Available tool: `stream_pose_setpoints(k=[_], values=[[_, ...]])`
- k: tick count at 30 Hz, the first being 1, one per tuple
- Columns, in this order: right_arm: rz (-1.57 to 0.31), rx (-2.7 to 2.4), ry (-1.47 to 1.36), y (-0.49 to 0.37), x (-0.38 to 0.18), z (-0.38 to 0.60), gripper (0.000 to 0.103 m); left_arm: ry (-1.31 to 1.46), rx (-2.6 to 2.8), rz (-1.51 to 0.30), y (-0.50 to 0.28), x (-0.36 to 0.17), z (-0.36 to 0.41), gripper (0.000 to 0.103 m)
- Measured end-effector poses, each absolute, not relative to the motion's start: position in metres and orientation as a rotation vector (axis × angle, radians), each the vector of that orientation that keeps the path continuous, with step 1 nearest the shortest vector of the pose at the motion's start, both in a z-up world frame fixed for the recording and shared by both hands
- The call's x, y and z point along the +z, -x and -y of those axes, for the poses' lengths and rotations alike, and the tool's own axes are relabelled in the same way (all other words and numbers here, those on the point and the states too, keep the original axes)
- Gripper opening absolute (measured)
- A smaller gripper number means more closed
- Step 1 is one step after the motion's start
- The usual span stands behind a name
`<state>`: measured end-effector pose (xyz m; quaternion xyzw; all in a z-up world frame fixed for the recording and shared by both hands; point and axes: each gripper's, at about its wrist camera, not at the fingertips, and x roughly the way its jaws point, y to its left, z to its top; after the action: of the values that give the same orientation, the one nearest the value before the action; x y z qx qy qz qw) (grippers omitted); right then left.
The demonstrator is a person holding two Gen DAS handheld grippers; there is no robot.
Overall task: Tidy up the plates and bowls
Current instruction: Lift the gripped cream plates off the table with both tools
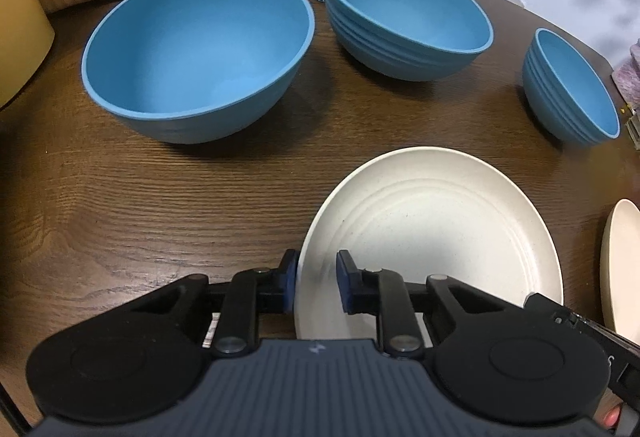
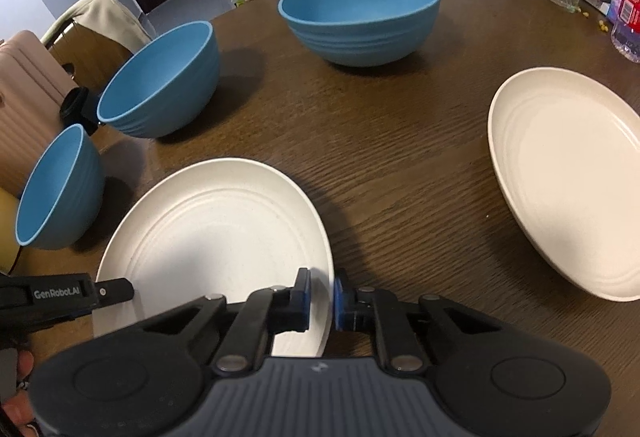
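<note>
Near plate: a round cream speckled plate with moulded rings (image 1: 432,237) lies on the dark wood-grain table (image 1: 160,205); both tools grip it at opposite edges.
Left gripper (image 1: 316,287): jaws narrow, blue pads either side of the plate's left rim, one outside and one over the plate; its body hides the plate's near edge.
Right gripper (image 2: 320,299): jaws narrow, pinching the same plate's right rim; actual pad contact is hard to confirm in either view.
Second plate: a matching cream round plate (image 2: 568,177), well apart to the right, cut off at the frame edge.
Bowls: three blue ribbed bowls beyond the plates, the left bowl (image 1: 200,53), middle bowl (image 1: 404,17) and right bowl (image 1: 572,85).
Hands: only fingertips show at the frame corners.
Background: shelf clutter is too blurred to name.
</note>
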<state>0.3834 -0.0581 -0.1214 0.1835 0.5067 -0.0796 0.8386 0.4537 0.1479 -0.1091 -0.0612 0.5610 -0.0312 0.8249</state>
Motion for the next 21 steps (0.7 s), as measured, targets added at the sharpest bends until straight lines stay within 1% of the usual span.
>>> stream_pose_setpoints(k=[8, 21], values=[[-1.037, -0.188, -0.401, -0.378, -0.113, 0.06, 0.009, 0.128, -0.083, -1.163, -0.448, -0.096, -0.147, 0.021], [-0.991, -0.225, -0.42, -0.352, -0.102, 0.06, 0.009, 0.114, -0.133, -1.113, -0.426, -0.075, -0.145, 0.021]])
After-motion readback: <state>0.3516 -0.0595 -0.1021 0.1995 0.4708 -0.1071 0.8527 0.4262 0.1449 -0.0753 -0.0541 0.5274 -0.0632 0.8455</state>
